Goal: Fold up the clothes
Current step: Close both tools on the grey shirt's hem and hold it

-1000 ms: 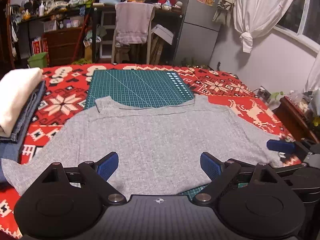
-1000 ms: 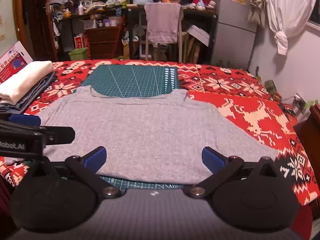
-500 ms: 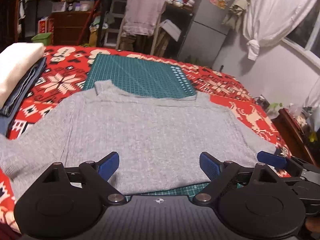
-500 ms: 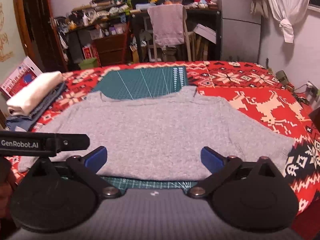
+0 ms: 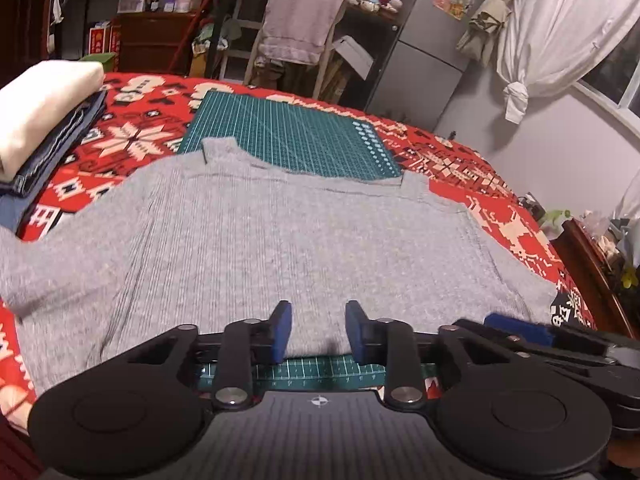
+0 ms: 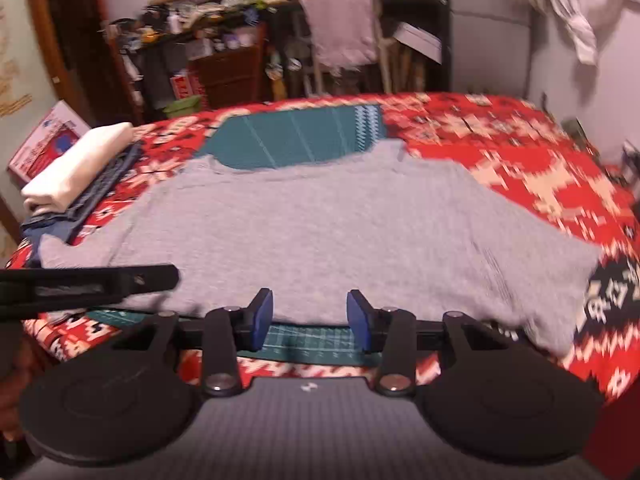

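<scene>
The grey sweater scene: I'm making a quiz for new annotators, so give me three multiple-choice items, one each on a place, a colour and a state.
1. Where is the folded stack relative to the grey sweater?
A. to its left
B. on top of it
C. to its right

2. What colour is the cutting mat?
A. yellow
B. teal green
C. white

3. How is the left gripper?
A. shut on the sweater
B. open, holding nothing
C. shut on the mat

Key: 1 A, the stack sits at the left edge. 2 B, gridded teal shows beyond the neckline. 3 B, a gap shows between its blue pads.
</scene>
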A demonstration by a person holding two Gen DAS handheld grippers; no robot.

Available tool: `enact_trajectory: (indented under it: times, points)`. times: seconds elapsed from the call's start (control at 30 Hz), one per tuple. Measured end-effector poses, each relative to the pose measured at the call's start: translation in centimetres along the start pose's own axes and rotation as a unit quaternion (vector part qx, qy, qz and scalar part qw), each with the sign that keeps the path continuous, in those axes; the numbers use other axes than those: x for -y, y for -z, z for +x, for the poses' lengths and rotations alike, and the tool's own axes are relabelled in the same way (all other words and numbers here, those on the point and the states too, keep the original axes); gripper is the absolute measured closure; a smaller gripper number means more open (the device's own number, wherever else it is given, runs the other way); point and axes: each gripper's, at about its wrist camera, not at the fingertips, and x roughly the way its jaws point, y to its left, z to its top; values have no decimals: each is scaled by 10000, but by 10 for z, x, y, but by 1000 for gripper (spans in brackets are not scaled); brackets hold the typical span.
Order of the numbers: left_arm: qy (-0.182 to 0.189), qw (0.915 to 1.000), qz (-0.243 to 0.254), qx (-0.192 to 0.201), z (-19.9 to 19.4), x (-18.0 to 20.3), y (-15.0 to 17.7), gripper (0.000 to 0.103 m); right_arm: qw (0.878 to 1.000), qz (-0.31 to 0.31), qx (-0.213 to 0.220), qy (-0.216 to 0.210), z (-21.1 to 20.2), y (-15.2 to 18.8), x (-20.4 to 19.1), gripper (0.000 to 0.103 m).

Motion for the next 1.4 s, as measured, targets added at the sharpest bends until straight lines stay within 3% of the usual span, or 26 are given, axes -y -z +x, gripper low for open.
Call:
enact_trajectory:
  times: [0.07, 0.13, 0.3, 0.7, 0.93, 1.1, 1.23, 1.4]
  points:
    - [0, 10000, -22, -23, 0, 0, 2, 87, 9999, -100, -16, 17, 0, 1, -4, 76]
    - [26, 10000, -48, 20, -2, -1, 4, 89, 9999, -41, -97, -35, 1, 4, -3, 88]
    - [33, 9997, -226, -101, 3, -7, 5, 97, 9994, 251, -232, -73, 6, 6, 7, 101]
    - [-25, 9984, -324, -472, 16, -8, 10, 99, 9986, 253, -439, -178, 15, 9, 6, 101]
    - [-14, 9985, -314, -450, 15, -8, 10, 99, 9980, 174, -522, -315, 20, 10, 1, 101]
    - [251, 9992, -225, -204, 11, -4, 6, 99, 9980, 128, -395, -484, 22, 1, -4, 101]
    - [454, 9984, -186, -283, 19, 1, 5, 99, 9967, 195, -411, -666, 33, -6, -8, 101]
    - [499, 9980, -178, -351, 25, 3, 6, 99, 9979, 62, -341, -548, 43, -8, -12, 101]
